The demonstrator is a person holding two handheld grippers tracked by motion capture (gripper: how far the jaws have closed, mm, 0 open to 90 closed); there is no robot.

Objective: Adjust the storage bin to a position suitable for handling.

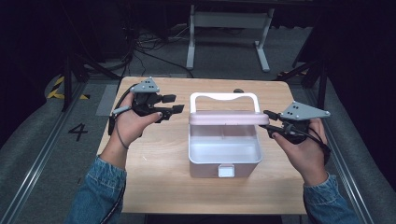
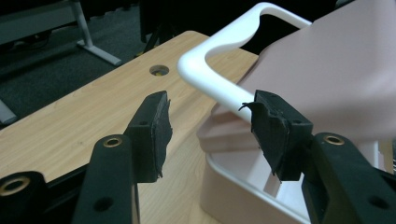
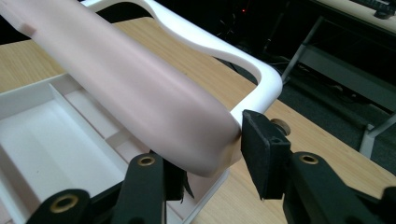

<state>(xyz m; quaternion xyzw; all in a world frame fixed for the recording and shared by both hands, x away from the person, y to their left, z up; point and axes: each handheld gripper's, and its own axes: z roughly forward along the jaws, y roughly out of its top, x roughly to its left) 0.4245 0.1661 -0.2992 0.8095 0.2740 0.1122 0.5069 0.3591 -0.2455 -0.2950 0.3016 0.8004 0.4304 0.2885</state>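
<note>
A white storage box [image 1: 224,161] stands open in the middle of the wooden table [image 1: 154,172]. Its pink lid [image 1: 224,117] is raised on edge, with the white handle [image 1: 224,96] behind it. My right gripper [image 1: 267,120] is shut on the lid's right end. In the right gripper view the lid [image 3: 130,84] sits between the jaws of my right gripper [image 3: 215,158], above the box's empty compartments [image 3: 42,135]. My left gripper [image 1: 173,103] is open just left of the box. In the left gripper view my left gripper [image 2: 210,126] has nothing between its jaws, and the handle [image 2: 205,74] and lid [image 2: 327,79] lie beyond.
A small white latch [image 1: 226,171] sits on the box's front wall. The table has a round hole [image 2: 159,70] near its far edge. A white metal frame [image 1: 224,28] stands on the floor behind the table. Bare tabletop lies left of and in front of the box.
</note>
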